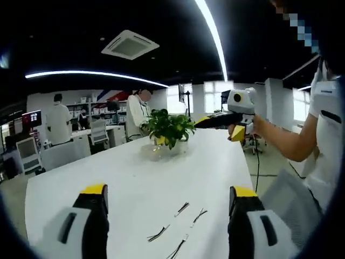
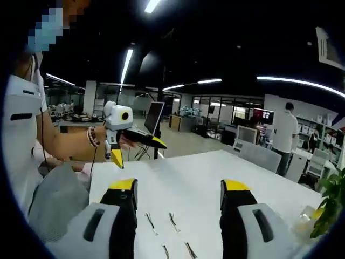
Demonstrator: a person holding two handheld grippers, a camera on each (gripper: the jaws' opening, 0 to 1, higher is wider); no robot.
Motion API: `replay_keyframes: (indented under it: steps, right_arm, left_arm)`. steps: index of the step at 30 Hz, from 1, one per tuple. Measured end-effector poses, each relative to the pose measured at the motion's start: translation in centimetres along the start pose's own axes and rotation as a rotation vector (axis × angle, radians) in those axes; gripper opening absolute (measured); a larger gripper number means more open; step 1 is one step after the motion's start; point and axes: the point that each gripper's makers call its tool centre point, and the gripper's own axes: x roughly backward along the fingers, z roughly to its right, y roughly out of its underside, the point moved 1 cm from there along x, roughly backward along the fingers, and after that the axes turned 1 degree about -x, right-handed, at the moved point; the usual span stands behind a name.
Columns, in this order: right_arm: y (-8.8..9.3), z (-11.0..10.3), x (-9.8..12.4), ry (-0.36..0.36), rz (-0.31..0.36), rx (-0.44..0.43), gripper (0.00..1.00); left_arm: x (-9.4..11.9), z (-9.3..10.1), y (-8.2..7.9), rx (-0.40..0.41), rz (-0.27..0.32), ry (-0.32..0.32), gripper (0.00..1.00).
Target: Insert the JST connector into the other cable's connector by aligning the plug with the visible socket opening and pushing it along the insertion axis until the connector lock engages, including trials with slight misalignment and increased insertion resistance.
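Four thin black cables (image 1: pixel 182 209) lie on our big white table (image 1: pixel 140 178); a glass vase (image 1: pixel 161 151) holds a green plant (image 1: pixel 170 127). Both our grippers (image 1: pixel 168 198) (image 2: pixel 179 194) are spread wide, empty.

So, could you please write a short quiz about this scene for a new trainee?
1. True or false: the left gripper already holds one of the cables.
2. What stands at the far part of the white table?
A. a potted plant
B. a laptop
C. a toolbox
3. Fill in: in the right gripper view, the right gripper has its jaws wide ____ above the table.

Key
1. False. Its jaws are open and empty; the short cables lie loose on the table between them.
2. A. The potted plant.
3. apart. The cables lie untouched below.
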Motion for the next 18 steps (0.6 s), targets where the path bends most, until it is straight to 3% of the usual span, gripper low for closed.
replay_keyframes:
  steps: [4, 6, 10, 13, 16, 18]
  right_arm:
    - [0.5, 0.6, -1.3, -0.052, 0.032, -0.005, 0.52]
    - [0.9, 1.0, -1.9, -0.071, 0.059, -0.017, 0.44]
    - [0.9, 2.3, -2.8, -0.066, 0.150, -0.046, 0.39]
    - [1.9, 2.6, -3.5, -0.085, 0.152, -0.031, 0.28]
    - [3.3, 3.1, -4.3, -0.103, 0.135, -0.047, 0.34]
    - [4.3, 3.4, -4.8, -0.109, 0.110, -0.058, 0.32]
  left_arm:
    - [-1.4, -0.8, 0.3, -0.017, 0.015, 0.010, 0.89]
    - [-2.6, -1.4, 0.8, -0.034, 0.010, 0.011, 0.86]
    - [-4.5, -1.4, 2.0, 0.010, 0.020, 0.079, 0.86]
    - [-5.4, -2.2, 3.0, -0.034, 0.026, 0.065, 0.85]
    - [-6.3, -2.9, 4.0, -0.044, 0.041, 0.081, 0.83]
    - [-6.9, -3.3, 5.3, 0.000, 0.004, 0.071, 0.83]
